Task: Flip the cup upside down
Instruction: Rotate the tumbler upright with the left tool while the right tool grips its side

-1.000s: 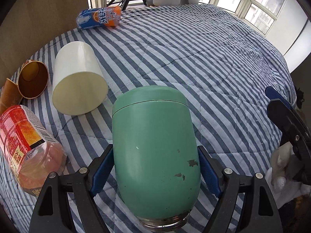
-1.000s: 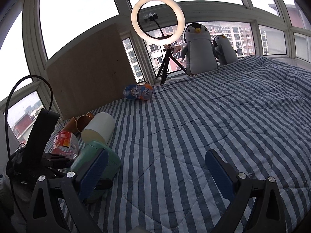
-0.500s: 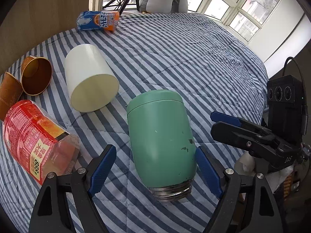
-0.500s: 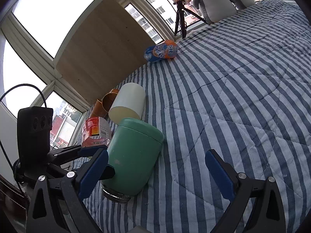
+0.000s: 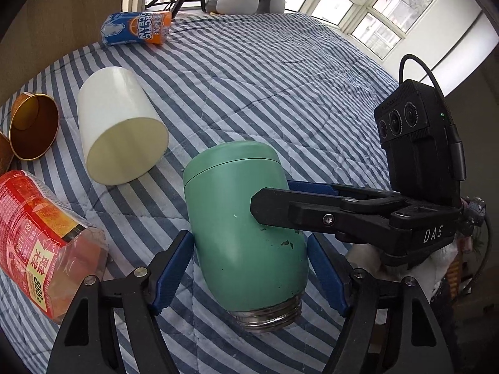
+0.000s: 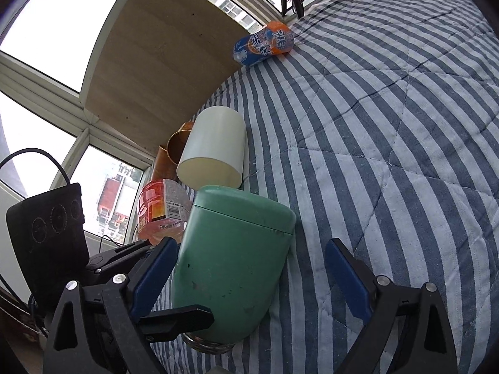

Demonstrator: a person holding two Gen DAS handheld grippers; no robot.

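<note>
A mint-green insulated cup [image 5: 243, 218] with a threaded steel neck lies on its side on the striped bedspread, neck toward the cameras; it also shows in the right wrist view [image 6: 230, 258]. My left gripper [image 5: 248, 268] is open, its blue pads on either side of the cup's lower body, close to it. My right gripper [image 6: 249, 277] is open and wide around the cup from the right; in the left wrist view its black finger [image 5: 312, 208] crosses in front of the cup.
A white cup [image 5: 120, 131] lies on its side behind the green cup. A copper cup [image 5: 32, 131] and a red-labelled bottle [image 5: 40, 243] lie at the left. A blue-orange can [image 5: 137, 28] lies far back near a wooden board.
The left gripper's pads have come off the cup, which now lies on the bedspread. The right gripper has swung in from the right and now straddles the cup.
</note>
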